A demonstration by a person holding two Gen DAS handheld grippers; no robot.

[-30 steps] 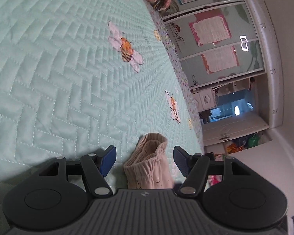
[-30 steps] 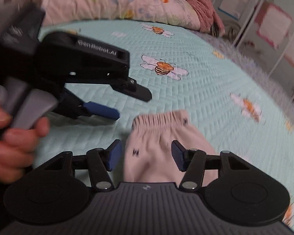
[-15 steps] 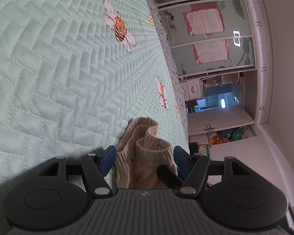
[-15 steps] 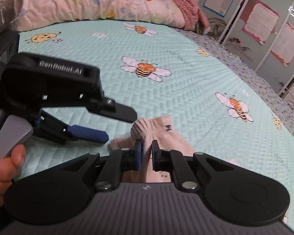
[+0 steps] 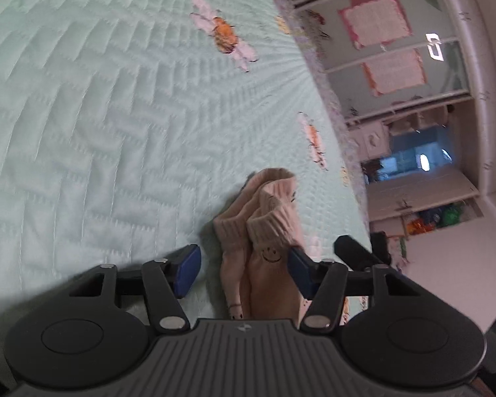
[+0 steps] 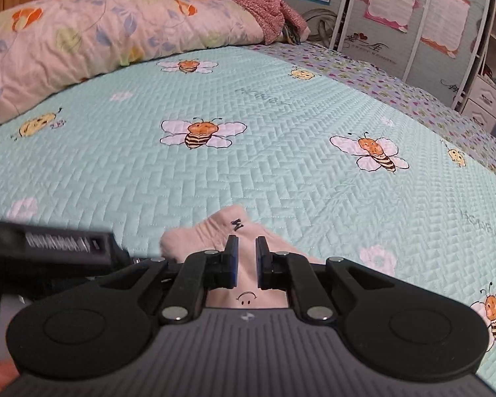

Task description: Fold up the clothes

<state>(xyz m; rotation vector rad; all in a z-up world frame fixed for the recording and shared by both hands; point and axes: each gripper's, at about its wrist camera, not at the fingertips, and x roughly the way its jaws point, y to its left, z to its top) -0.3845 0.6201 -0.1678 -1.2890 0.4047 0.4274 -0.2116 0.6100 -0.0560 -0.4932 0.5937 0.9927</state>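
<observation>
My right gripper (image 6: 246, 248) is pinched tight on the pink garment (image 6: 228, 228), lifting a fold of it; my left gripper (image 5: 244, 266) is closing, pads not yet pressing the garment between them; it lies on the mint quilt (image 6: 281, 152).

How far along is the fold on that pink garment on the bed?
Done: nothing finished; the pink garment is bunched on the quilt, not flat. In hand: the right tool pinches it, while the left tool is closing around its ribbed cuffs without gripping. Left: the fold itself and smoothing flat.
</observation>
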